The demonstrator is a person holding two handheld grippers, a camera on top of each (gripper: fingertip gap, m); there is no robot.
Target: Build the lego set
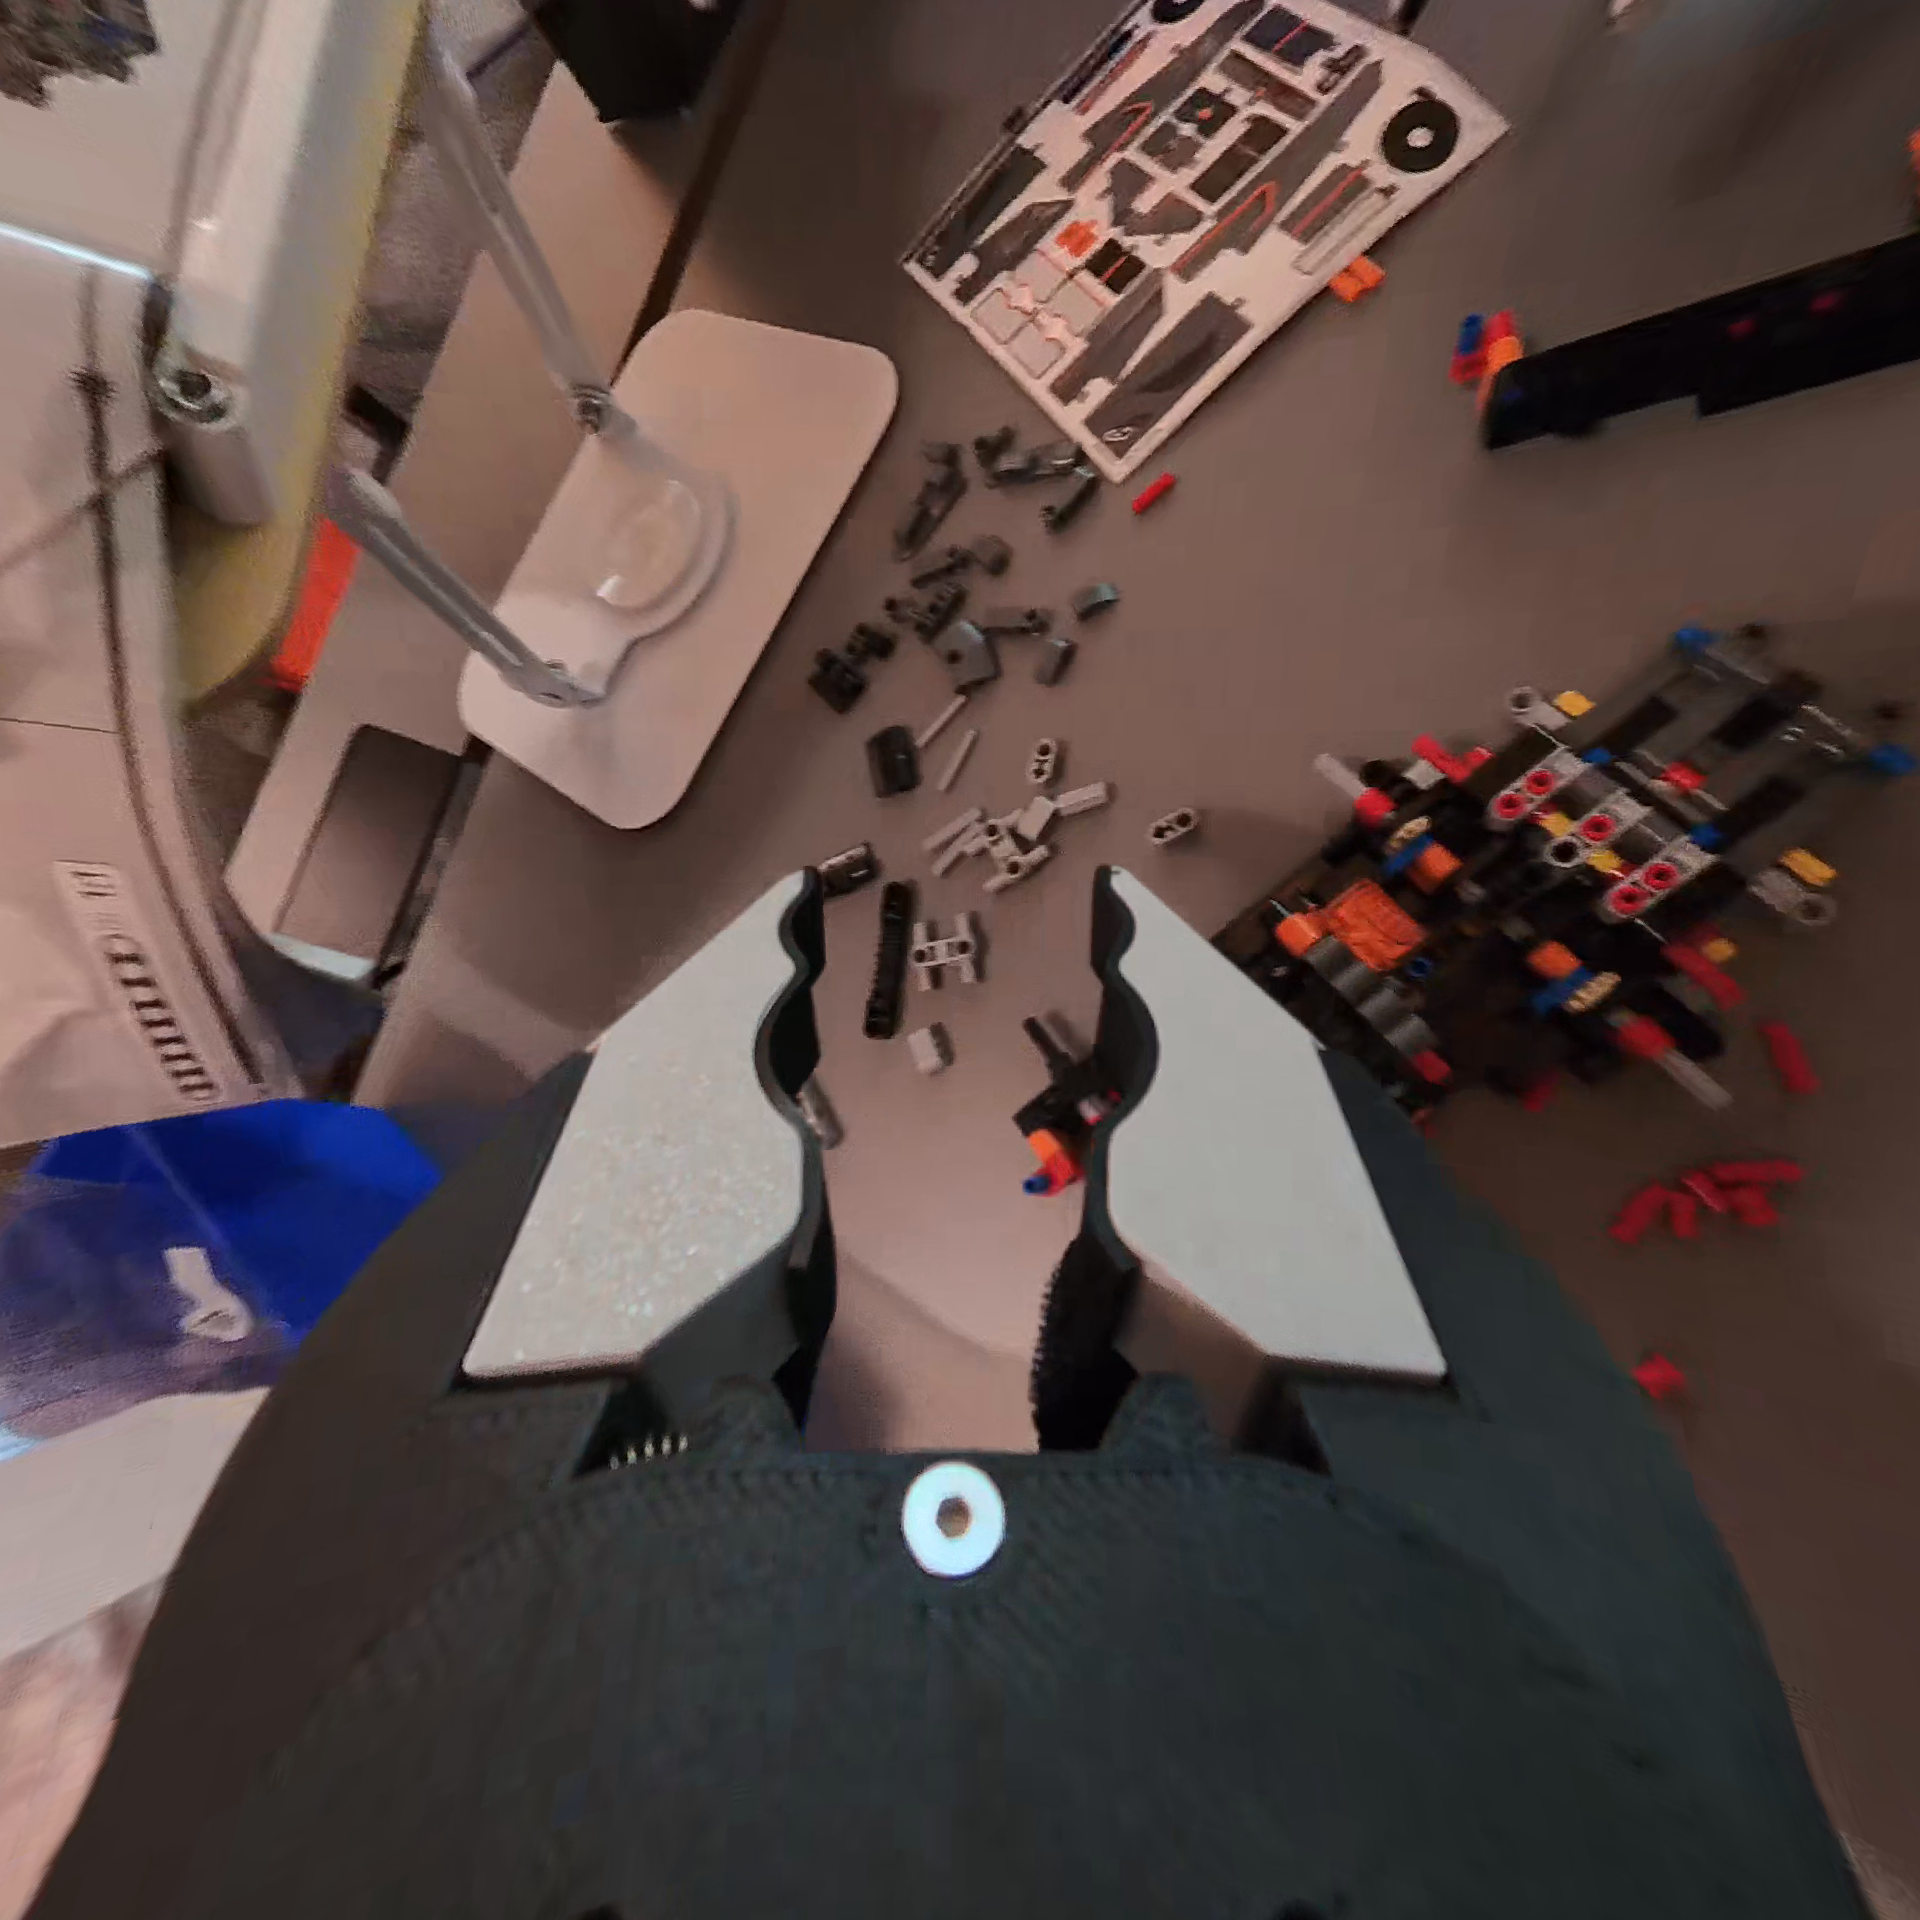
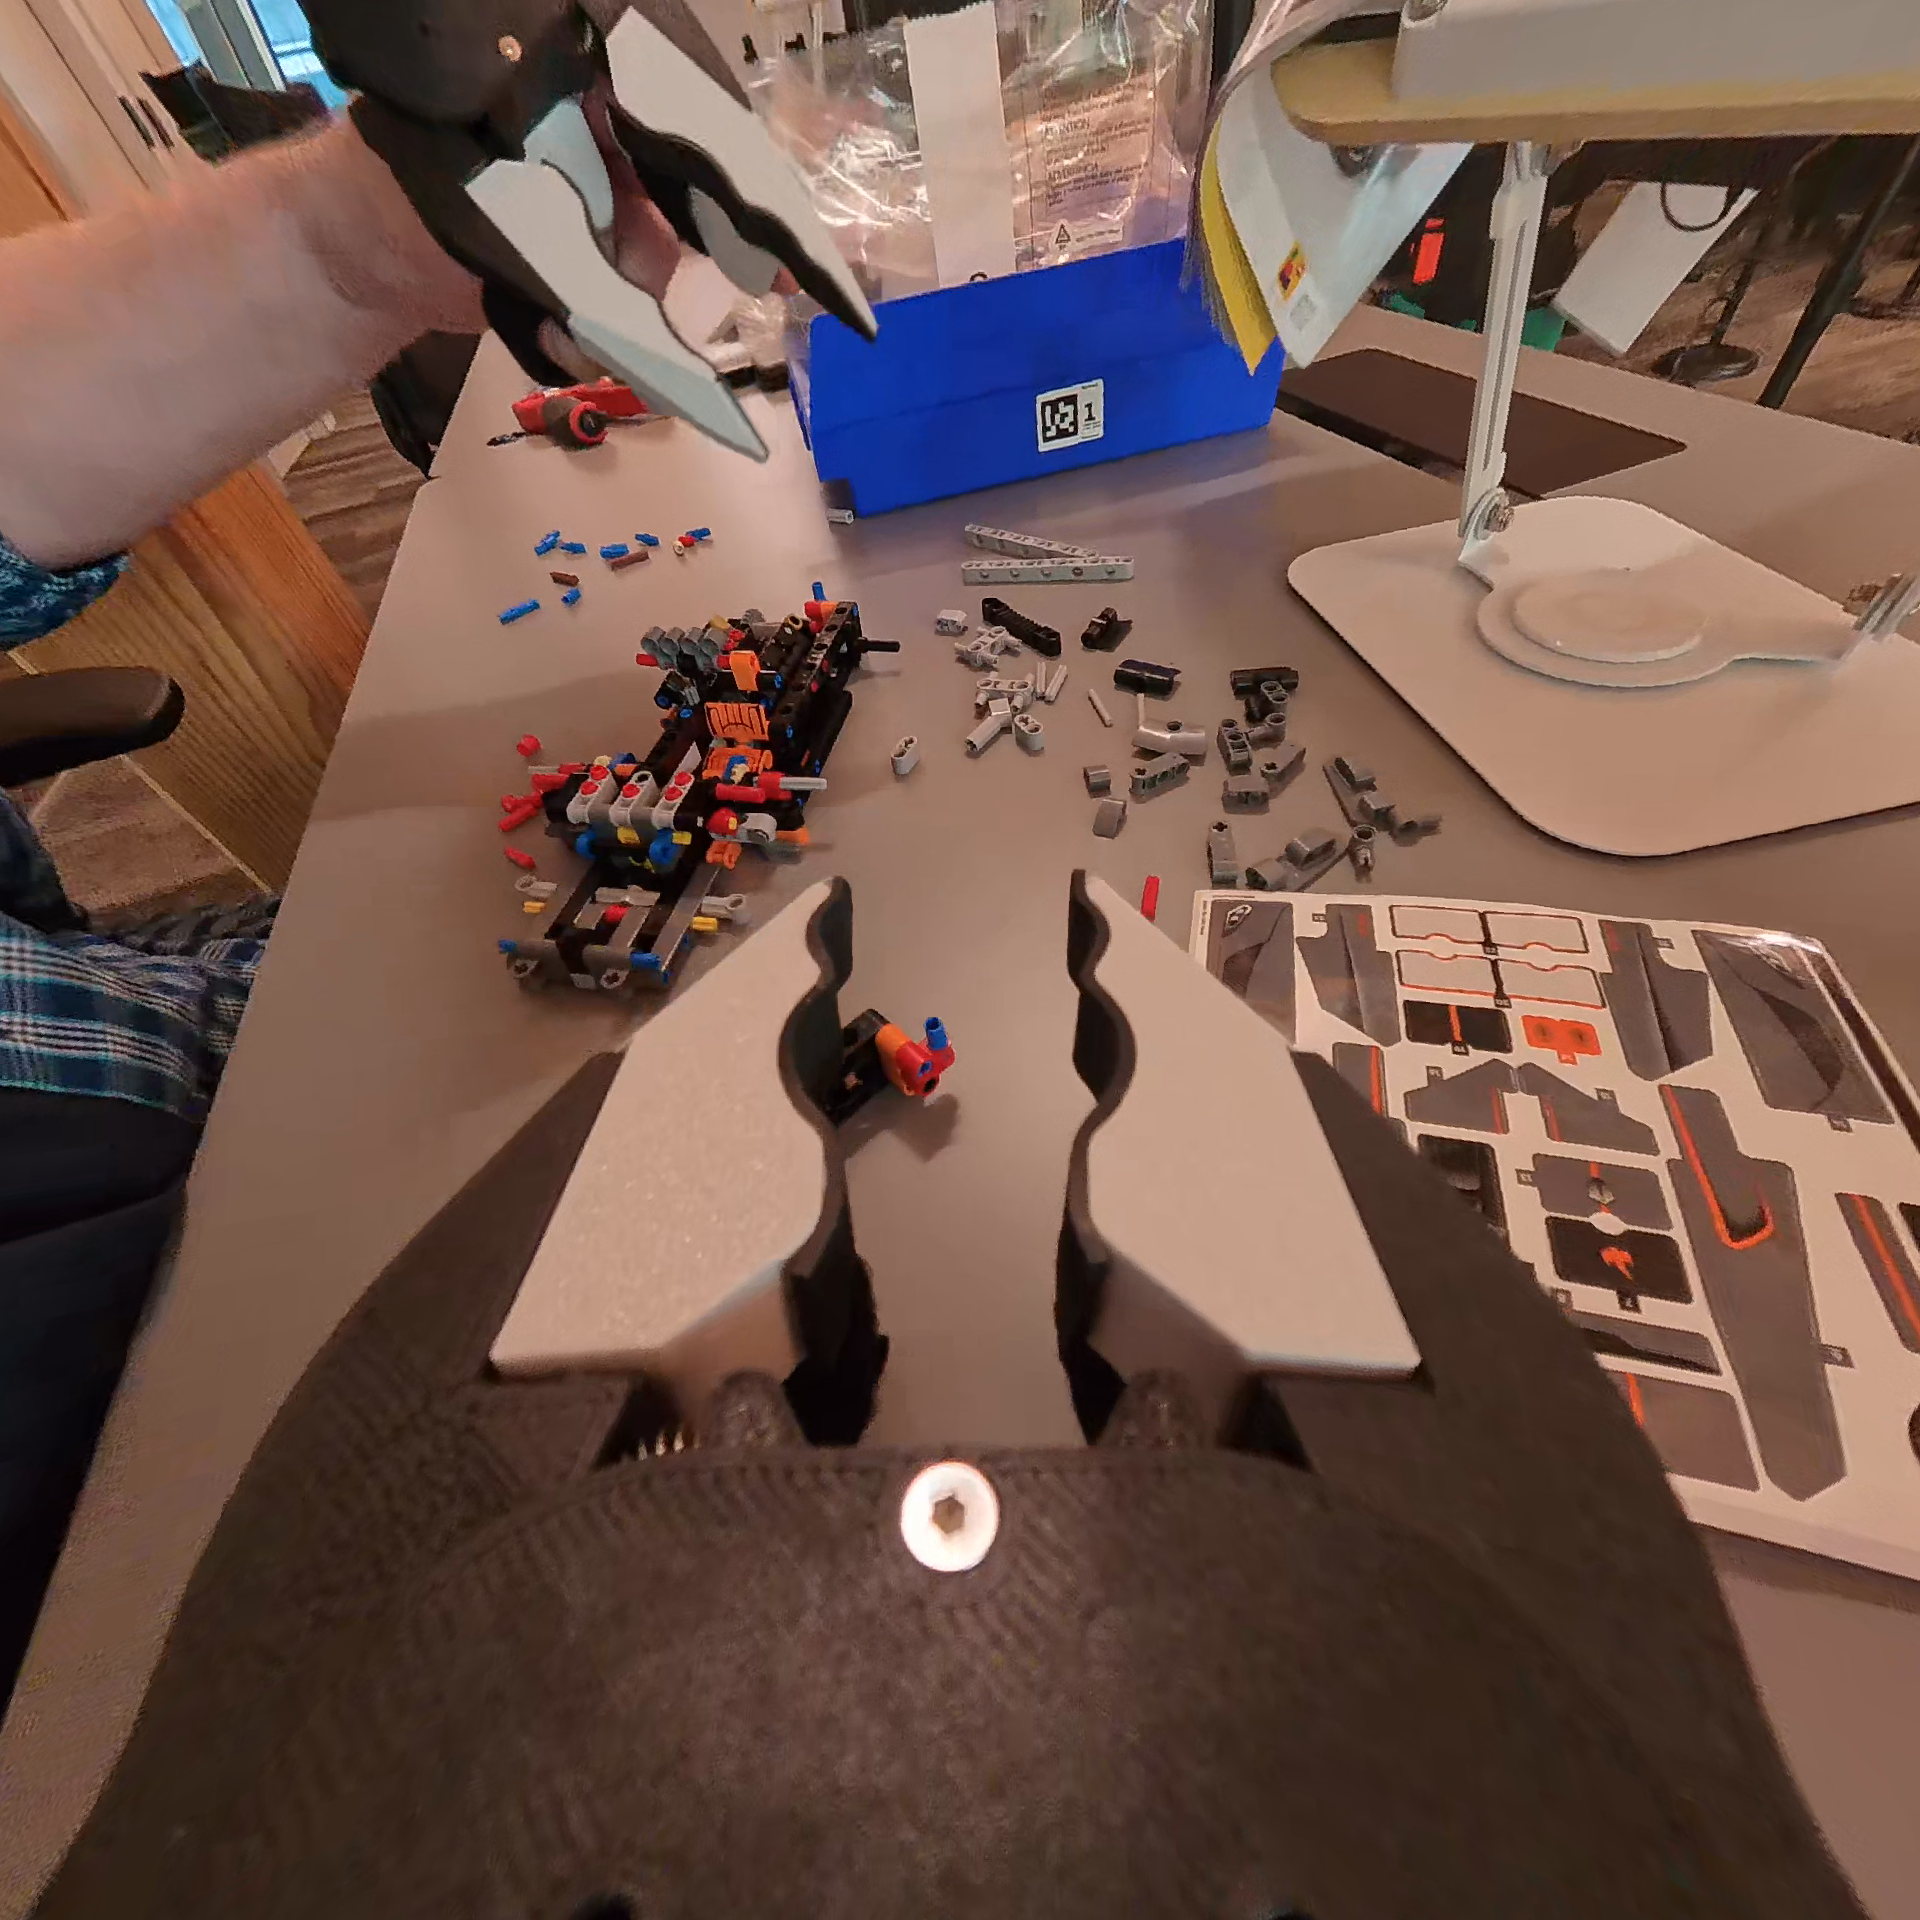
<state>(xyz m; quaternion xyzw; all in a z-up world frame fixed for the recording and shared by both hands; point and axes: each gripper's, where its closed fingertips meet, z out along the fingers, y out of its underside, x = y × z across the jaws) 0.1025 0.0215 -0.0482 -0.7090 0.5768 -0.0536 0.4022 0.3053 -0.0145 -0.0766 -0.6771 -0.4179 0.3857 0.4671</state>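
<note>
- The right gripper [image 2: 961, 899] fills the near part of its own view, its two grey-faced fingers [image 2: 717, 1132] spread apart and holding nothing, above the grey table [image 2: 935, 1226].
- On the table between those fingers, close to the left one, lies a small sub-assembly [image 2: 902, 1055] of black, orange, red and blue pieces.
- The left gripper [image 1: 956, 883] likewise has its fingers apart and empty; in the right wrist view it hangs high at the far left [image 2: 800, 384], held in a person's hand [image 2: 239, 301], well above the table.
- Beyond the right gripper's fingers, to the left, the half-built lego model [image 2: 686, 790] rests on the table, black-framed with red, orange, blue and grey parts.
- Loose red pins [image 2: 520, 805] lie just beside its left edge; small blue pins [image 2: 582, 566] are scattered farther off.
- To the right of the model spreads a litter of loose grey and black pieces [image 2: 1174, 748].
- A sticker sheet [image 2: 1621, 1174] lies flat at the near right.
- A blue bin [image 2: 1039, 384] stands at the far side, with clear plastic bags [image 2: 997, 135] rising from it.
- A white stand base [image 2: 1621, 707] sits at the far right.
</note>
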